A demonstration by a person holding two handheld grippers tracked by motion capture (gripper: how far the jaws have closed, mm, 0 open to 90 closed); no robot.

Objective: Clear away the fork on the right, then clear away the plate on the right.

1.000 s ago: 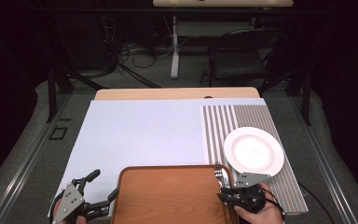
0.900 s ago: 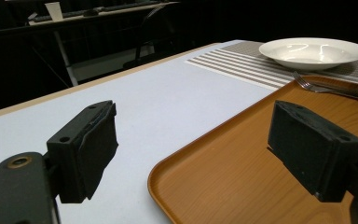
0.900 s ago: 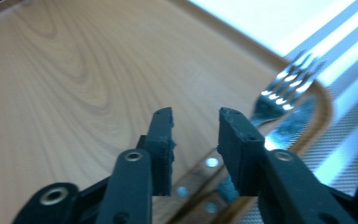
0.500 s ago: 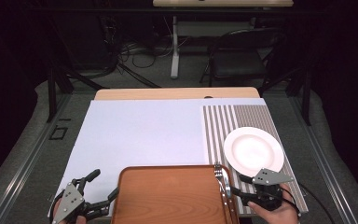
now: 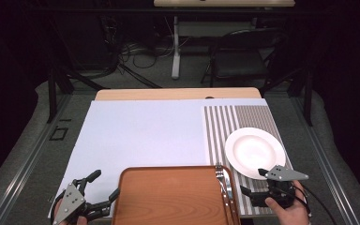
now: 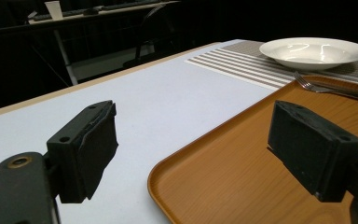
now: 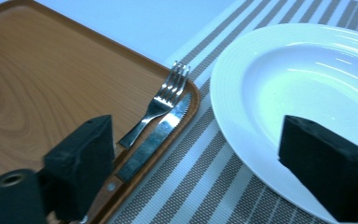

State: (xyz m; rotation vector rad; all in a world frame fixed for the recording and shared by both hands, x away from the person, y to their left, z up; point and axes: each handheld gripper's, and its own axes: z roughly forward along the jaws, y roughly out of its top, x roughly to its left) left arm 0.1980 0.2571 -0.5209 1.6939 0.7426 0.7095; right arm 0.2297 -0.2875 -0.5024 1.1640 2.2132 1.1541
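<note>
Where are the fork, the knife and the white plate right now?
fork point(image 7: 161, 100): right gripper view, on its neck below the tines.
knife point(image 7: 161, 135): right gripper view, on the middle of its blade.
white plate point(image 5: 254, 152): high view, on its centre well.

Right claw point(image 5: 252, 183), jaws just opened and empty, sits beside the tray point(image 5: 168, 197).

Striped placemat point(image 5: 236, 123) at right end of pale table cover point(image 5: 145, 136); dark chair point(image 5: 242, 58) beyond table.
</note>
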